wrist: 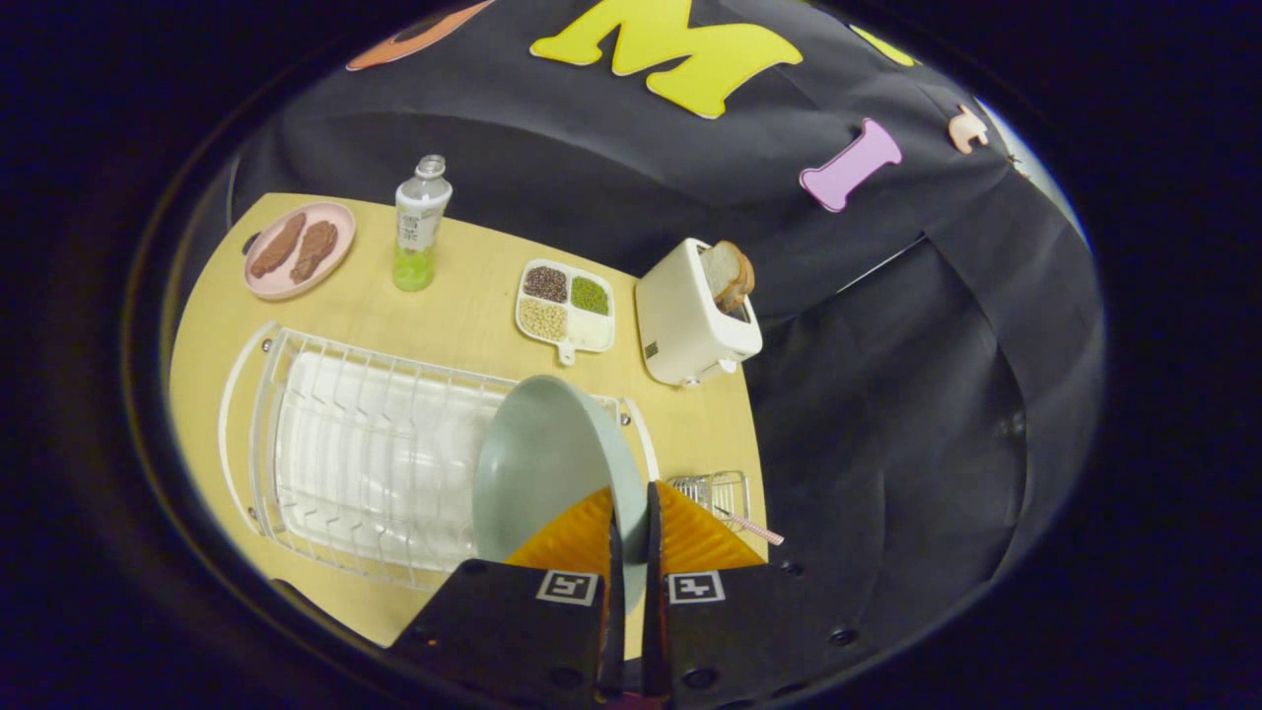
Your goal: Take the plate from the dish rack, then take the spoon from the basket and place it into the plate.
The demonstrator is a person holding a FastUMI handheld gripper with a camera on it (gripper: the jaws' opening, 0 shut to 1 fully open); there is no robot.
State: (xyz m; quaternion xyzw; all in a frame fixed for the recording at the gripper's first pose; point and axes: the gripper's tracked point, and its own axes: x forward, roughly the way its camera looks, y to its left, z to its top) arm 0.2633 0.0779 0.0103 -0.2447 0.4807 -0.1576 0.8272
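Tabletop: tongs [631,528] gripping plate [547,463]

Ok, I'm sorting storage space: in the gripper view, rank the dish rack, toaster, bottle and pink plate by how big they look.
1. dish rack
2. toaster
3. pink plate and bottle: look alike, unranked.
All lie beyond the gripper, whose fingers clamp the green plate.

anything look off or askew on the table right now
Nothing spilled or damaged. The plate stands tilted above the dish rack, its rim pinched in the claw, so that is the grasp, not a fault. The spoon handle pokes out of the basket near the table edge.
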